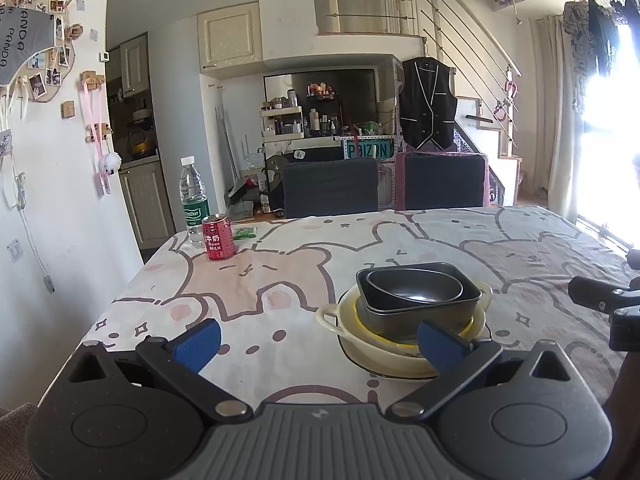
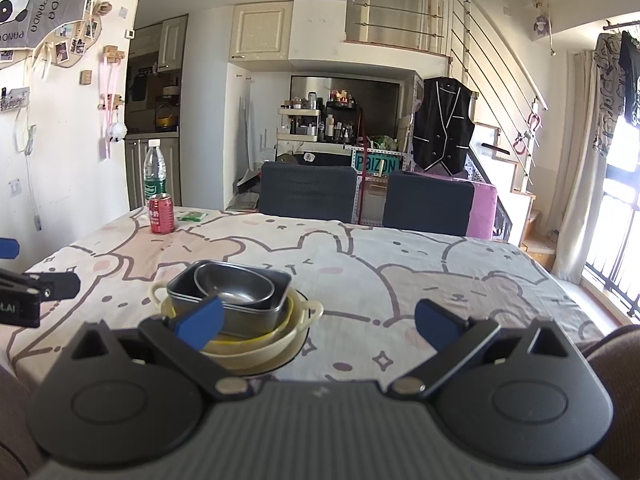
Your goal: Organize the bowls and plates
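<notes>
Bowl stack sat between both spread, empty grippers — left gripper, right gripper — equally near.

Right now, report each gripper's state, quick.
Left gripper: open, holding nothing.
Right gripper: open, holding nothing.

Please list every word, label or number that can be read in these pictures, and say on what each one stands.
"DRINK MILK": red can; the characters above it are too blurred.
"Cestbon": green label of the water bottle.
"POIZON": teal sign behind the chairs.
"PANDA": grey wall hanging.
"LAI": left gripper body, cut off.
Shelf bottle labels: too small.
</notes>
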The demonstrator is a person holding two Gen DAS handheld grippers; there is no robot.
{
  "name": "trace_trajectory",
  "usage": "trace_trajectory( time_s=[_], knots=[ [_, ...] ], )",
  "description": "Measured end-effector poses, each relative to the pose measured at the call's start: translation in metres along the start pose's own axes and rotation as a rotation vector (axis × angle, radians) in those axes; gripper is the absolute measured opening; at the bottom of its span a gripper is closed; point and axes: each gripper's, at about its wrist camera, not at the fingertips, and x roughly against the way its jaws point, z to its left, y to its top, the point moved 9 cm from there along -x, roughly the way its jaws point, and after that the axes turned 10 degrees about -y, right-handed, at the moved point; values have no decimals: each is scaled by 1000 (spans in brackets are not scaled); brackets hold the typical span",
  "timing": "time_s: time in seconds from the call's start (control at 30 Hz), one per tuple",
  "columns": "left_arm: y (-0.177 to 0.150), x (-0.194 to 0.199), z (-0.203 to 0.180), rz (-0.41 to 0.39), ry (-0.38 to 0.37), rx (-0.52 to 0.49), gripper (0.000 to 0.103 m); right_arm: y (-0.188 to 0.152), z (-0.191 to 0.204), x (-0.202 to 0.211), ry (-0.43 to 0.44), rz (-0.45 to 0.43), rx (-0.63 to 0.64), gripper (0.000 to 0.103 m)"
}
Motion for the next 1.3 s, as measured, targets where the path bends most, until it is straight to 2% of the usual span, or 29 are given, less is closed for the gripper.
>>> trace_trajectory(
  time_s=[1.3],
  knots=[
    [0, 0, -2, 7, -11, 24, 103, -2, 1, 0, -5, -1, -2, 103]
  ],
)
